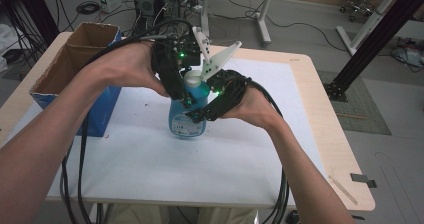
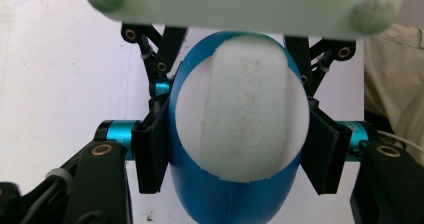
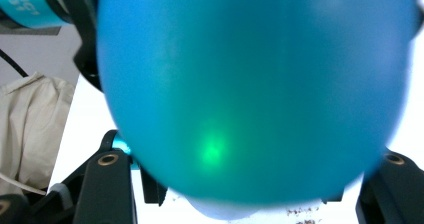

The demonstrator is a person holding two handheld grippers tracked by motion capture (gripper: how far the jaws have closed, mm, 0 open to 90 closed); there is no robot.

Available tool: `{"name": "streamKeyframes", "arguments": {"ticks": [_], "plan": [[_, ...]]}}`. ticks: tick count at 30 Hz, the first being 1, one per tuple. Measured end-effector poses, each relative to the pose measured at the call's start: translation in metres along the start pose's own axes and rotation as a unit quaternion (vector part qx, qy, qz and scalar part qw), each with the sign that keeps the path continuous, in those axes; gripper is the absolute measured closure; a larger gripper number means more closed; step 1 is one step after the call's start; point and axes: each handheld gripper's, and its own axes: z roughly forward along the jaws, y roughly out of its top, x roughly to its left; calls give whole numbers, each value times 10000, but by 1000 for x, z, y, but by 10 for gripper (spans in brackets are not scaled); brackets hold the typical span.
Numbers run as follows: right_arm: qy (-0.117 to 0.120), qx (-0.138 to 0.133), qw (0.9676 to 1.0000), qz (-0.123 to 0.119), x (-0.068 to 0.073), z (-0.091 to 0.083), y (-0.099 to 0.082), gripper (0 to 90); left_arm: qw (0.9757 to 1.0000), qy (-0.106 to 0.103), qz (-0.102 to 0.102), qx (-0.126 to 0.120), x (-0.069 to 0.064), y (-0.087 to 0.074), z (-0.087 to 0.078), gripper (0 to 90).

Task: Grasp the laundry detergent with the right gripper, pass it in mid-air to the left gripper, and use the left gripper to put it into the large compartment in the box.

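Note:
A blue bottle (image 1: 187, 118) with a white cap (image 1: 192, 76) stands upright on the white mat (image 1: 150, 154). My left gripper (image 1: 186, 100) comes in from the left and above. In the left gripper view its two pads press on opposite sides of the bottle (image 2: 235, 199) just under the cap (image 2: 240, 114), so my left gripper (image 2: 235, 154) is shut on it. My right gripper (image 1: 198, 115) reaches in from the right at the bottle's body. In the right gripper view the blurred bottle (image 3: 250, 84) sits very close between the jaws of my right gripper (image 3: 245, 194), which stand apart on either side.
An open cardboard box (image 1: 75, 59) with blue sides stands at the table's left. The mat covers most of the wooden table (image 1: 330, 134). Black cables trail from both grippers over the near edge. Computer cases and stands are on the floor beyond.

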Motion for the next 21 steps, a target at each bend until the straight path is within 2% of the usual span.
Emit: {"name": "streamKeyframes", "arguments": {"ticks": [9,17,21], "plan": [[-62,-11,10000,22,2,-8,-1,333,10000,24,19,48,-1,-1,-1,382],[-134,11,9999,-3,4,-14,-2,321,9999,67,13,129,-3,0,-9,382],[-147,32,9999,45,5,-19,-3,282,9998,136,-15,113,-3,-1,-14,382]]}}
